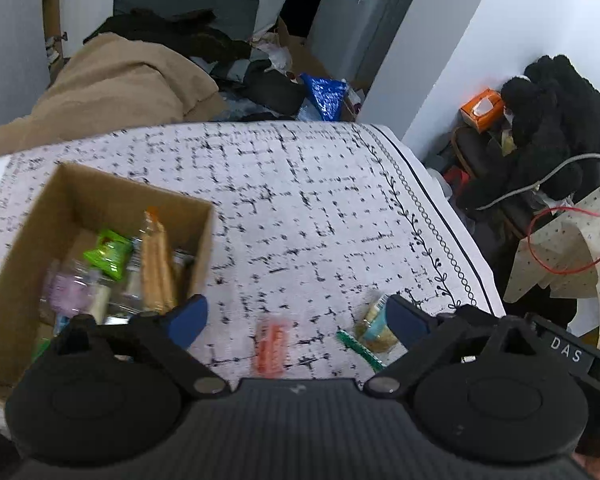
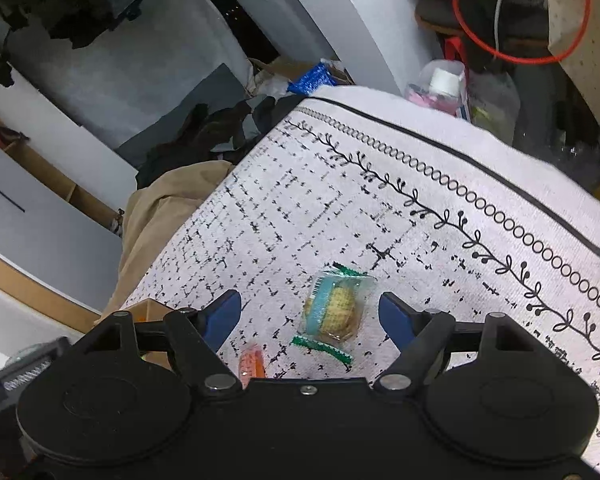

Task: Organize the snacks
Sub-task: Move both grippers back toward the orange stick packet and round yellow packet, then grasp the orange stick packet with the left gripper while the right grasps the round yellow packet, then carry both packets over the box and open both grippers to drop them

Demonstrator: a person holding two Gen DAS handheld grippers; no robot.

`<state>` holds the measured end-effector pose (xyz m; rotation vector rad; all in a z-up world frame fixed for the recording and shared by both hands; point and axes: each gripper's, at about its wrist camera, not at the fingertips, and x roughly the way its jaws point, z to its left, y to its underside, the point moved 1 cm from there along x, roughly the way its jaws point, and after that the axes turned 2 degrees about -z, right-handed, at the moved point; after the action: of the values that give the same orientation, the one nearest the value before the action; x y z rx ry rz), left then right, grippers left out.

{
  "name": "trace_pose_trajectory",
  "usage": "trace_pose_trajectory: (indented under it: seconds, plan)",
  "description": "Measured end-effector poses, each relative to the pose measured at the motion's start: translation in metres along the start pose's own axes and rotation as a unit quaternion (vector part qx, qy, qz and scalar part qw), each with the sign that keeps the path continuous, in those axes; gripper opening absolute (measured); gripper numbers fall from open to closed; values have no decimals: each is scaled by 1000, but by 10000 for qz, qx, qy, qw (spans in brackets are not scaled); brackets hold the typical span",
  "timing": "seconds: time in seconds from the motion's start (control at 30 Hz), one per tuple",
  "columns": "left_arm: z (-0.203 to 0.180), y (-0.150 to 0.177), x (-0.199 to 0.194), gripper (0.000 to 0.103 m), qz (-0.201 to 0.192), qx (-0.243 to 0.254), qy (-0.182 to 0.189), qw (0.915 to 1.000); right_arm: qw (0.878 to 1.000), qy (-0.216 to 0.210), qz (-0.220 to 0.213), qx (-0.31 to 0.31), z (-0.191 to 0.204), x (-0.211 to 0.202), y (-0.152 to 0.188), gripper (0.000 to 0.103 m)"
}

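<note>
On the worktop, covered by a white cloth with a black dash pattern and a vine-and-ring border (image 1: 300, 208), sits an open brown cardboard box (image 1: 32, 248) towards my left. Several wrapped snacks are already inside it: a bright green packet (image 1: 108, 255), a tall clear pack of tan crackers (image 1: 156, 264) standing on end, and a pale purple wrapped piece (image 1: 70, 292); the rest is too blurred to name.

My left claw (image 1: 296, 314) hangs above the cloth with its blue-tipped fingers (image 1: 188, 318) spread wide and nothing between them. Its left finger overlaps the box's near right corner in this view. Lying below the gap is a small orange wrapped snack (image 1: 272, 344), flat on the cloth.

My right claw (image 2: 308, 314) is likewise wide open and empty, its blue fingers (image 2: 396, 320) standing either side of a clear-wrapped round biscuit with a light blue band and green crimped ends (image 2: 334, 308). That packet lies flat on the cloth, not touched by either finger. The orange snack shows just beside it, near my right claw's base. Beyond the worktop's far edge lies a tan blanket (image 1: 112, 92).
</note>
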<state>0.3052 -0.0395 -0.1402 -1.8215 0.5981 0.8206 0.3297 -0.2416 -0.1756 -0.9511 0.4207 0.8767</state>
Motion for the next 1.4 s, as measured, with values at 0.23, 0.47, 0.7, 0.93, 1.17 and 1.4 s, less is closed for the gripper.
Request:
trace_pose_trajectory:
  seconds: [0.23, 0.47, 0.7, 0.93, 1.17, 1.4]
  plan:
    - [-9, 10, 34, 75, 315, 87, -94, 9994, 9995, -31, 265, 189, -10, 26, -2, 75]
    - [-9, 20, 68, 64, 712, 82, -250, 9971, 9978, 49, 524, 399, -18, 51, -1, 72]
    - [-5, 26, 95, 59, 956, 63, -460, 9943, 9965, 40, 747, 371, -13, 72, 2, 72]
    - [5, 31, 116, 45, 1219, 21, -590, 9908, 9941, 350, 1003, 231, -8, 97, 7, 70]
    - [5, 33, 118, 23, 1314, -47, -548, 9898, 9934, 544, 1011, -10, 0, 105, 5, 47]
    - [9, 28, 108, 21, 1203, -119, -528, 9913, 9944, 472, 938, -109, 3, 95, 7, 44]
